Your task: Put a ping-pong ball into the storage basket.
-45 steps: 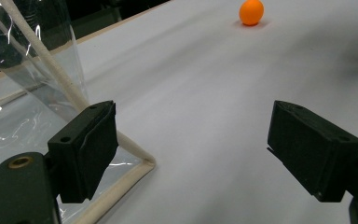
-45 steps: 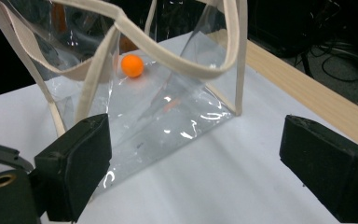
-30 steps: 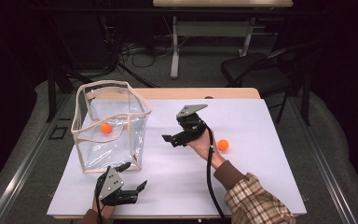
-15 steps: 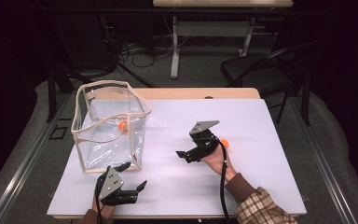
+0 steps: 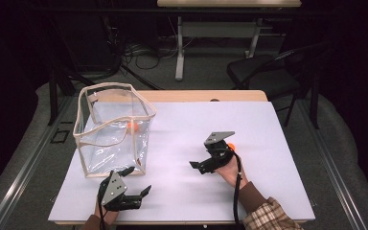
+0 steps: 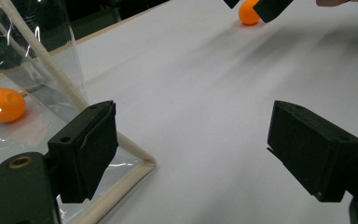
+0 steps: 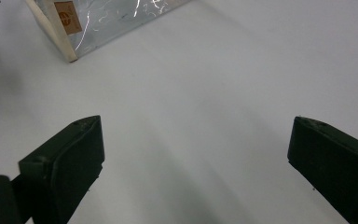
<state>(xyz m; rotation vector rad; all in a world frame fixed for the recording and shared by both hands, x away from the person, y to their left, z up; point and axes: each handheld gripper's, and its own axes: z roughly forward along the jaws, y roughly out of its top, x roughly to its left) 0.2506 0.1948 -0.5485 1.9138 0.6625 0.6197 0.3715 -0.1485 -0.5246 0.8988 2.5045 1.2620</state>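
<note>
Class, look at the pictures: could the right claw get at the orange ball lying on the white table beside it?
Probably yes: the right claw is open and empty, and the small orange ball lies uncovered beside that hand.

Bright, evenly lit table [image 5: 182, 124], dark surroundings, soft shadows, slight blur.

Dark room: black chair [image 5: 263, 76], grey carpet [image 5: 28, 139], white desk frame [image 5: 220, 28] behind.

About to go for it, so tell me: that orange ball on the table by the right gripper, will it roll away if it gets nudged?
Probably. The orange ball is round and sits free on the smooth white table, so a nudge would likely send it rolling. It looks small and light, perhaps hollow. The right gripper stands open beside it.
</note>
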